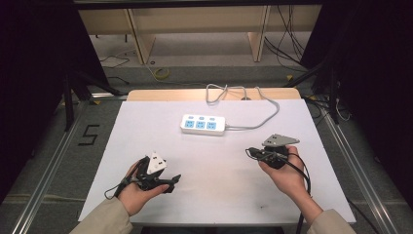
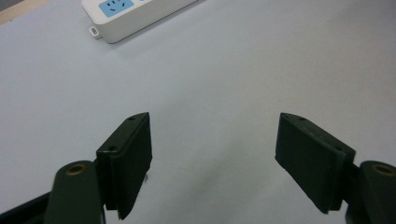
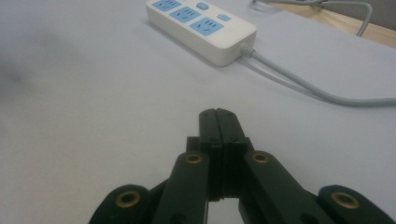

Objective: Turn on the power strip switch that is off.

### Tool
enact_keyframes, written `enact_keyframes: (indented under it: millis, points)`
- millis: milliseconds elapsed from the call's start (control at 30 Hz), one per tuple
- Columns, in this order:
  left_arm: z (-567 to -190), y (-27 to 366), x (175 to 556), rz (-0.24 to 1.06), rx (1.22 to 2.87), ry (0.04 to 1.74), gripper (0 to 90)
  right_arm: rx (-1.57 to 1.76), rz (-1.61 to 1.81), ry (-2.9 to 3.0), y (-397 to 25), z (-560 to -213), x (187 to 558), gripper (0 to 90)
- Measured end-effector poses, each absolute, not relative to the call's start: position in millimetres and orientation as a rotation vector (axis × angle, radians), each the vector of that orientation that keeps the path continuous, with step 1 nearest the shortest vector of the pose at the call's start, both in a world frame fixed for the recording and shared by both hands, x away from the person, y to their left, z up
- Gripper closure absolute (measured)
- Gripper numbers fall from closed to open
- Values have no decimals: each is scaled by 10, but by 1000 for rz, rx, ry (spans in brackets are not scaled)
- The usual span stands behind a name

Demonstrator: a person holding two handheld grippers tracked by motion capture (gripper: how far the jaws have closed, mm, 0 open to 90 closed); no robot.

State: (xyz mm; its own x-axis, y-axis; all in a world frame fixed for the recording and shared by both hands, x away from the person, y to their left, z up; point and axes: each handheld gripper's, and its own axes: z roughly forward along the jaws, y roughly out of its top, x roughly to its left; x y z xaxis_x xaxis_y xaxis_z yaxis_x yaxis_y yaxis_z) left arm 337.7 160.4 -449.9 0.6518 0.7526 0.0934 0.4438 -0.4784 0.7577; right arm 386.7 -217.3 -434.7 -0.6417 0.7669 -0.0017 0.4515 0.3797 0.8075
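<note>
A white power strip [image 1: 203, 124] with blue sockets lies at the middle of the table's far half, and its grey cable [image 1: 265, 114] loops off to the back edge. My left gripper [image 1: 164, 178] is held low over the near left of the table, pointing right. Its jaws stand wide open with nothing between them [image 2: 215, 119], and the power strip [image 2: 126, 14] lies ahead and apart. My right gripper [image 1: 251, 152] is held over the near right, pointing left. Its jaws are pressed together on nothing [image 3: 218, 113], with the power strip [image 3: 201, 28] well ahead.
A white sheet [image 1: 214, 161] covers the table, with a wooden strip [image 1: 146, 94] showing at the back edge. The grey cable [image 3: 303, 84] runs across the sheet to the right of the right gripper. Shelving and loose cables sit on the floor beyond the table.
</note>
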Motion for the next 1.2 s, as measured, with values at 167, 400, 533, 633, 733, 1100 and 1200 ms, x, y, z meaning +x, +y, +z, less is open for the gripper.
enact_keyframes:
  millis: [167,400,533,633,733,1100,1200]
  points:
    - [-4500,1607,3380,547,2144,924,270,1057,1150,2267,-2145,-4341,3909,900]
    - [-4497,1606,3375,547,2142,923,270,1066,1147,2264,-2130,-4332,3967,900]
    - [-4498,1606,3378,545,2142,923,270,1061,1146,2263,-2107,-4326,3994,900]
    - [-4499,1607,3380,541,2139,923,269,1059,1148,2261,-2086,-4325,4019,900]
    - [-4501,1607,3384,539,2139,923,269,1058,1144,2262,-2066,-4328,4048,900]
    - [-4501,1605,3383,535,2137,923,269,1055,1145,2261,-1953,-4333,4152,900]
    - [-4501,1605,3382,533,2136,924,268,1055,1147,2258,-1925,-4317,4182,900]
